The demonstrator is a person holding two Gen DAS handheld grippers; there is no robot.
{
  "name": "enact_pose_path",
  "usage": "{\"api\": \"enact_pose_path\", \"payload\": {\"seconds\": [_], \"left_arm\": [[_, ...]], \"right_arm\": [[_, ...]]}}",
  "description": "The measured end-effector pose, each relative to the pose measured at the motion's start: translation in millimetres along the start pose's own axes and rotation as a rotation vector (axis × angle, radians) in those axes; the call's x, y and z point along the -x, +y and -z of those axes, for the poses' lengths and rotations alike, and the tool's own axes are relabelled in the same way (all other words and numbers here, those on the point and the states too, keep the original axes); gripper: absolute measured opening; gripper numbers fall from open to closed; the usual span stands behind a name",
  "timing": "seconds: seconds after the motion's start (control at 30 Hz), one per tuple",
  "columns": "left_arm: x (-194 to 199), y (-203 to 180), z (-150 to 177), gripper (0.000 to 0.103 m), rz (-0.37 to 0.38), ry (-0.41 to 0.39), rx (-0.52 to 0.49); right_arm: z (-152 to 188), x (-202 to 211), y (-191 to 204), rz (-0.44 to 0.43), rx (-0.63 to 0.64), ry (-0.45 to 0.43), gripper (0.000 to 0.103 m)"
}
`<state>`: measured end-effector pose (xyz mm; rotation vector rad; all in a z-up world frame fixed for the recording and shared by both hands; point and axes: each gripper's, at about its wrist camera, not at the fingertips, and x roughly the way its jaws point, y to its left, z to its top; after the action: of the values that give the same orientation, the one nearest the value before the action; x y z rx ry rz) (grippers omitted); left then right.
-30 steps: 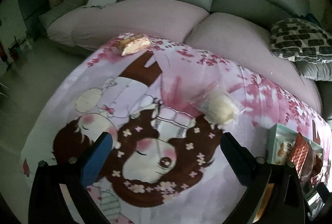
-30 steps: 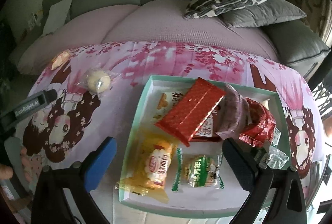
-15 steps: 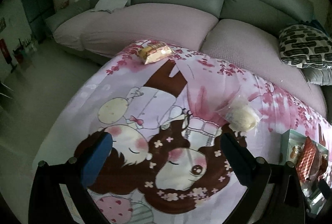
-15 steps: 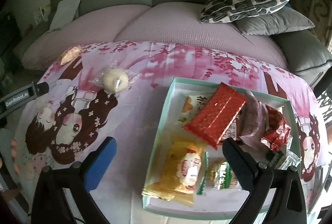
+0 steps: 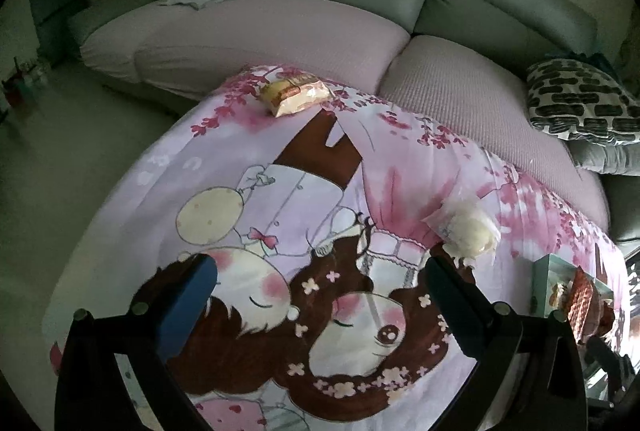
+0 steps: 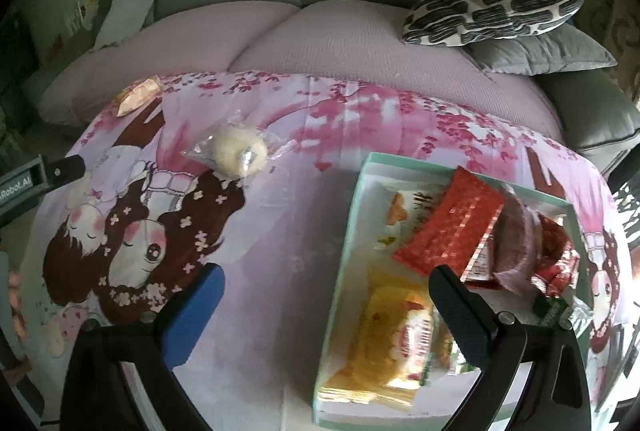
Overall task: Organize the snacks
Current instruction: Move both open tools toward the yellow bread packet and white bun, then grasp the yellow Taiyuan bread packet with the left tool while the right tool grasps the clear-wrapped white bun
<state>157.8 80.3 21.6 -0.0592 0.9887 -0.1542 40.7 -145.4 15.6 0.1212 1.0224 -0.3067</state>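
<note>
The clear-wrapped bun (image 6: 239,154) lies ahead-left of the empty, wide-open right tongs (image 6: 326,297) and just ahead-right of the equally empty, open left tongs (image 5: 320,291), likely nearer.

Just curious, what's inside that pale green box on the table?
The box holds wrapped snacks: a red packet leaning on top, a yellow one, a purplish one, a white one partly beneath. Whatever lies under those is hidden.
</note>
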Motion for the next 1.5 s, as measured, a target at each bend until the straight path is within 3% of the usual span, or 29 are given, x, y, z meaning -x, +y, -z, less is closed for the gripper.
{"api": "enact_pose_path", "payload": {"seconds": [0.27,0.5,0.83,1.0,1.1,1.17,1.43,1.5], "left_arm": [[-17,26,-28,0.103,0.025,0.005,-0.052],[-39,47,-64,0.103,0.01,0.024,-0.278],[-85,75,-107,0.103,0.042,0.106,-0.272],[-98,78,-119,0.103,0.1,0.09,-0.271],[-107,76,-132,0.103,0.093,0.086,-0.29],[-110,71,-141,0.103,0.084,0.063,-0.313],[-135,39,-179,0.103,0.083,0.043,-0.386],[-144,34,-185,0.103,0.115,0.048,-0.375]], "right_arm": [[-35,-22,30,-0.167,-0.024,0.058,0.103],[-71,-69,57,-0.134,0.068,0.122,0.103],[-96,-141,56,-0.083,0.143,0.257,0.103],[-105,-149,66,-0.075,0.203,0.239,0.103],[-112,-150,66,-0.069,0.205,0.216,0.103],[-117,-151,64,-0.076,0.191,0.2,0.101],[-129,-157,52,-0.115,0.129,0.199,0.062],[-130,-157,51,-0.124,0.132,0.197,0.058]]}}
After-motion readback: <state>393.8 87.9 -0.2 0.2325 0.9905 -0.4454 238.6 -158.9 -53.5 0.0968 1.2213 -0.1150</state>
